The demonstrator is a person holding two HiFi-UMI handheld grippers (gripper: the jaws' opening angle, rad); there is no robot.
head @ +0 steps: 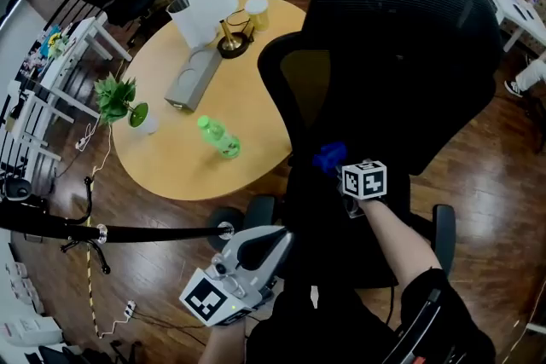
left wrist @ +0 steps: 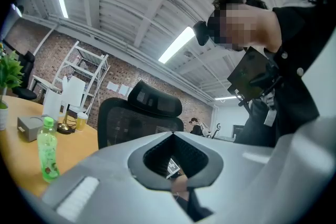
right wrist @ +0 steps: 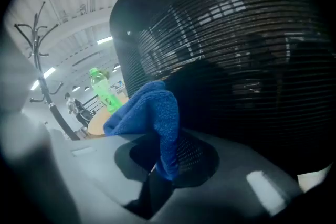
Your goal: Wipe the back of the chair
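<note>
Cloth of blue microfibre point(right wrist: 152, 113) is pinched in the jaws of the right gripper point(head: 341, 169), which close on its lower fold while the rest bunches up above them. In the head view the cloth shows as a small blue wad pressed against the lower back of the black mesh office chair point(head: 401, 38), just left of the gripper's marker cube. The chair stands on the dark wood floor point(head: 495, 183) with its back turned to the person and its headrest at the top. The right gripper view looks close along the mesh, with the cloth touching it.

The left gripper point(head: 275, 241) is held low at the person's left, near the chair's base and apart from the back. Its jaws are pressed together with nothing between them.

Beyond the chair is a round light-wood counter point(head: 171, 162). On it a green plastic bottle point(head: 219, 137) lies near the edge closest to the chair, a grey oblong box point(head: 192, 77) sits further in, and a small potted green plant point(head: 115, 96) stands at the left rim. A black coat stand point(head: 85, 228) is on the floor left of the left gripper.
</note>
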